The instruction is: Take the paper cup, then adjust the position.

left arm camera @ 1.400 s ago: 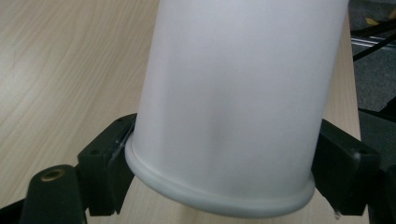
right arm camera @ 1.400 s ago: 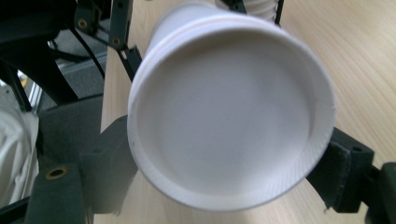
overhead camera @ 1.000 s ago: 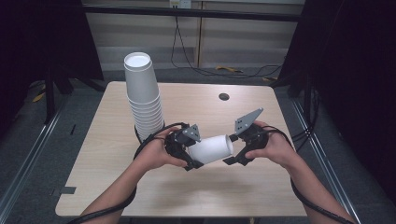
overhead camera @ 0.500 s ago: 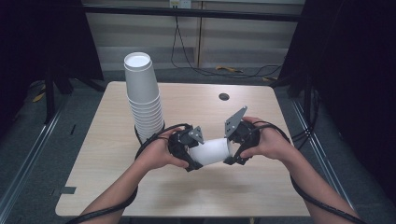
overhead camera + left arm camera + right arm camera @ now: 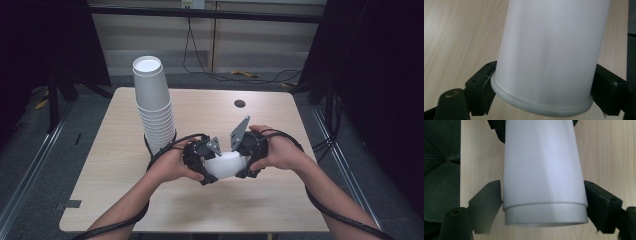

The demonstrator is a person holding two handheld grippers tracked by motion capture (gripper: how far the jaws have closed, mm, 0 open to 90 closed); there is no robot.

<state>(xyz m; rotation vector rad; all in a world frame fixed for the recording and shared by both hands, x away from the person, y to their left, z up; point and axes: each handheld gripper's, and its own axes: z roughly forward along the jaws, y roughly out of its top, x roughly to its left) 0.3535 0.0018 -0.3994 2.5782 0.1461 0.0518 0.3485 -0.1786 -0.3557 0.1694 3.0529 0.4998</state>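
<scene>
A white paper cup [image 5: 225, 164] lies on its side just above the wooden table [image 5: 115, 165], held between both hands. My left gripper [image 5: 204, 161] is shut on the end with the rolled rim [image 5: 541, 106], one black jaw on each side. My right gripper [image 5: 246, 159] is shut on the opposite end, where a stepped band [image 5: 545, 213] rings the cup [image 5: 544, 167]. Both pairs of jaws press the cup's walls. In the right gripper view the left gripper's jaw [image 5: 496, 127] shows at the far end of the cup.
A tall stack of upside-down white cups [image 5: 155, 107] stands at the table's back left, close to my left hand. A small dark round hole [image 5: 239, 103] sits near the far edge. Cables trail from both grippers. Dark fabric [image 5: 441, 170] lies past the table's near edge.
My right gripper has slid left along the cup toward the left gripper, and its grey plate has tipped up. The left gripper has kept hold of the cup, hardly moving.
</scene>
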